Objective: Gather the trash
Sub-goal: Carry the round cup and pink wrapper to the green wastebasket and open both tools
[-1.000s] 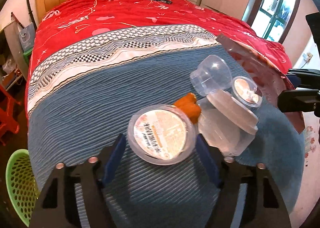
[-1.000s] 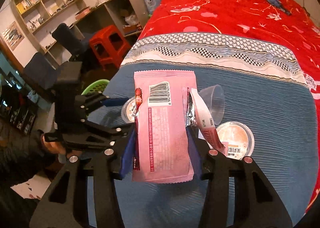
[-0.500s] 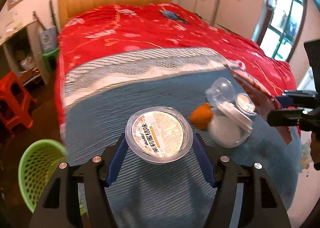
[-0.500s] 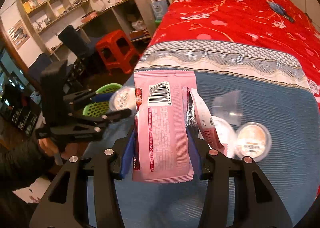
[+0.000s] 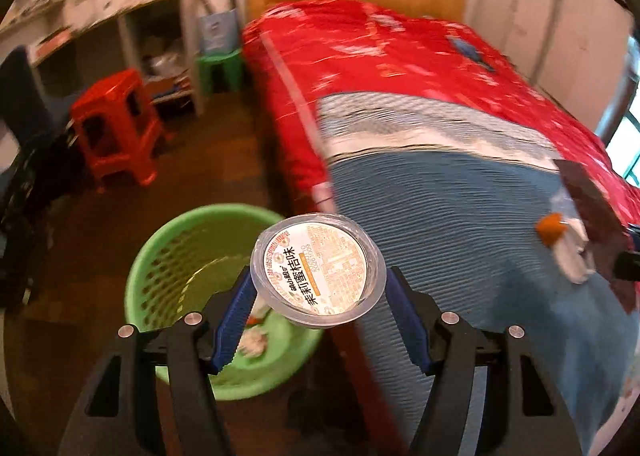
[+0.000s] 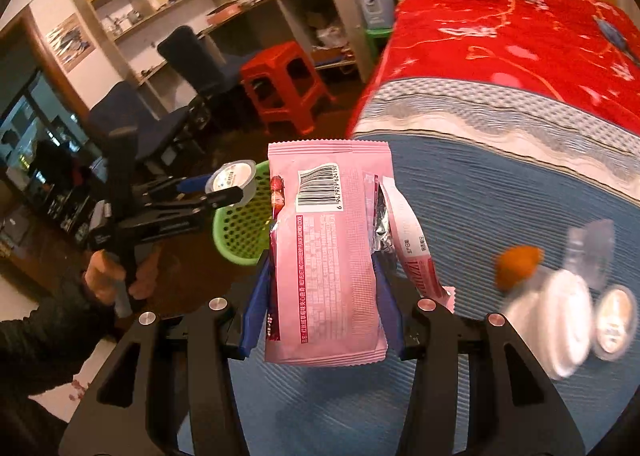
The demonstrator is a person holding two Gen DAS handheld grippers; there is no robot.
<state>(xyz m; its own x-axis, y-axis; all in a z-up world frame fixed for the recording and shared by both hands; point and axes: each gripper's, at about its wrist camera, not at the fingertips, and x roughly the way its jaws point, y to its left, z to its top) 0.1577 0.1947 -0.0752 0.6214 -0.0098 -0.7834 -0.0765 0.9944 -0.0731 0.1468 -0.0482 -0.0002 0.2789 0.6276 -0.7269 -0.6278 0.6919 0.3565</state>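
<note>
We find left gripper point(image 5: 318, 302) fingers pinching jelly cup point(image 5: 317, 268) above green basket point(image 5: 168, 256); right gripper point(image 6: 322, 298) fingers pinching pink wrapper point(image 6: 328, 252); several containers point(image 6: 568, 320) left on bed point(image 6: 500, 215) beside basket.

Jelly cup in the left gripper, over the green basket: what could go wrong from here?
1. The jelly cup is clamped only at its rim by the left gripper and sits over the near edge of the green basket, not its middle; released now, it may clip the rim and land on the floor.
2. The pink wrapper in the right gripper has a loose torn strip that could snag or drop.
</note>
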